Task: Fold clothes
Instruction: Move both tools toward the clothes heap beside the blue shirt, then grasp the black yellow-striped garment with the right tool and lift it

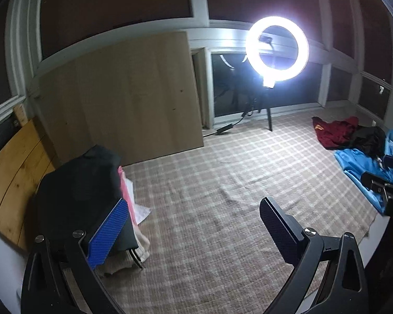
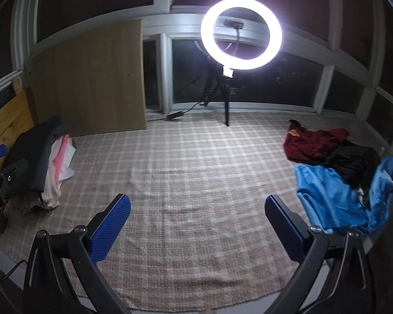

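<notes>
Both the left gripper (image 1: 194,225) and right gripper (image 2: 197,221) hover spread and empty over a checked woven rug (image 2: 196,172); a folded clothes stack (image 2: 52,167) sits left, crumpled blue garment (image 2: 332,196) right.

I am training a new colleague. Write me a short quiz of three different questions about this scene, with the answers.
1. True or false: the right tool is shut on the crumpled bright blue garment.
2. Multiple choice: the lit white ring light on a black tripod stands (A) at the far edge of the checked beige cloth, near the dark windows; (B) on the neat stack of folded clothes; (C) between the fingers of the left tool.
3. Fill in: the unfolded pile holds a blue, a black and a ____ garment.

Key: 1 false, both tools are open and hold nothing; 2 A; 3 dark red.
</notes>
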Demonstrator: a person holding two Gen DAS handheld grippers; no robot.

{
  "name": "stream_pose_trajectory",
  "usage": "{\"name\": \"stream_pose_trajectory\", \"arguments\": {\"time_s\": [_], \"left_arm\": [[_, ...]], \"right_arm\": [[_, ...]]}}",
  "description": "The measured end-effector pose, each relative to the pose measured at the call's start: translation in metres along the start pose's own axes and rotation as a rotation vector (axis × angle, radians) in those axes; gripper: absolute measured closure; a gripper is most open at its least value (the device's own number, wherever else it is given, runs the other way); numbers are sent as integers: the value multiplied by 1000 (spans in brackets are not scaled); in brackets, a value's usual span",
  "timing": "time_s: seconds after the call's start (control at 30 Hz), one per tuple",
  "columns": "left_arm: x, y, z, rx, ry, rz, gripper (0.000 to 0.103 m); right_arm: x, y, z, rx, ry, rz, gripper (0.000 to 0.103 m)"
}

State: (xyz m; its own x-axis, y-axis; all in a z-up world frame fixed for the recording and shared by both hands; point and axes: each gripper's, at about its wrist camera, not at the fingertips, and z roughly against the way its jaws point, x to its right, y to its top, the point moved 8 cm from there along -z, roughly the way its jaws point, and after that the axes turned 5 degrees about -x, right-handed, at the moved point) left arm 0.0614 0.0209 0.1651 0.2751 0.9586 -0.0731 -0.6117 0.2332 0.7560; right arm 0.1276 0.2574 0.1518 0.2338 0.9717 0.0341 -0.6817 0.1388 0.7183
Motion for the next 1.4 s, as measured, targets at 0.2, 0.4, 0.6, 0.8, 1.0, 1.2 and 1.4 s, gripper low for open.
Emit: {"name": "stream_pose_trajectory", "arguments": {"time_s": [0.2,0.4,0.6,0.8,1.0,1.2,1.4], "left_arm": [[11,13,8,34,-37,-72,2],[41,26,5,44,-65,-101,2],[72,38,1,51,-91,-126,2],[108,54,-6,58,-94,-143,2],[157,74,-23,46,-74,-127,2],[216,98,-48,29,-77,-113,2],[279,120,-71,14,-81,-139,2]], "right_arm": [[22,5,22,35,-107,-70,0],[51,7,37,46,-185,-123,0],[87,5,43,57,-238,-166,0],[131,10,31,54,-232,-189,0],[186,23,6,46,-202,-186,0],[257,38,-23,47,-196,-185,0],[342,49,-63,46,-187,-202,0]]}}
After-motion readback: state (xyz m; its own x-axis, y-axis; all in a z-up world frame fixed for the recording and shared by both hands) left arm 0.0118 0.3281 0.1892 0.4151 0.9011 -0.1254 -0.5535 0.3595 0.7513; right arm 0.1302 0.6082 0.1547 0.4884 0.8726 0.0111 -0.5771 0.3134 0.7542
